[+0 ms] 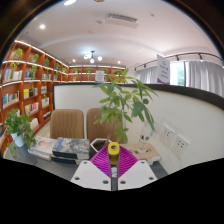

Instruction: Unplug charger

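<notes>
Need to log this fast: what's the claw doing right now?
Claw: closed on a small yellow object, pads pressed against it.

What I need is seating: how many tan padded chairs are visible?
2. One tan padded chair stands beyond the gripper, left of the green leafy plant; the other beside it, partly behind that plant. Others may be hidden.

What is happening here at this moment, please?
A person carries the hand-held gripper through a room with bookshelves. Its fingers, set close together, hold a small yellow object, perhaps the charger. Beyond them stand a leafy plant and chairs. White wall sockets lie to the right.
</notes>
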Motion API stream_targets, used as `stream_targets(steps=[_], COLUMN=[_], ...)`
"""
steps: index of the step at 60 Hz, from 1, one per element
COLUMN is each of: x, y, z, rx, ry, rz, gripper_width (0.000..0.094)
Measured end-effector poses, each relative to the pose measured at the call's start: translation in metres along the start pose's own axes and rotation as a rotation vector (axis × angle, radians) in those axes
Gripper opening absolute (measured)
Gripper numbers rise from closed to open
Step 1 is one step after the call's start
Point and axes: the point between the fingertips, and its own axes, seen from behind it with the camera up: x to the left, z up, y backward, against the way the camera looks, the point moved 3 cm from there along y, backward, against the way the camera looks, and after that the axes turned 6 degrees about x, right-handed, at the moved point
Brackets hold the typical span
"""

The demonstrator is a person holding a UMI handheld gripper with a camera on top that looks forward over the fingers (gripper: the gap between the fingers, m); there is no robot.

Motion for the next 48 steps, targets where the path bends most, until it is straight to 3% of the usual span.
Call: stream_targets(steps=[19, 28, 34, 40, 45, 46, 48], x=[-0.056, -0.070, -0.073, -0.074, -0.080, -0.081, -0.084], y=[-0.068, -0.076, -0.076, -0.074, -0.067, -0.064, -0.059], z=[-0.193, -0.239, -0.237, -0.236, -0.221, -0.217, -0.207], rx=[0.370, 0.468, 0.450, 0.467, 0.437, 0.428, 0.408], ry=[-0.031, -0.081, -0.089, -0.102, -0.126, -0.123, -0.117], rz=[0.058, 0.087, 0.111, 0.121, 0.087, 0.079, 0.062], gripper_width=[0.0055, 0.0062, 0.0071, 0.0168, 0.0426, 0.0525, 0.0566])
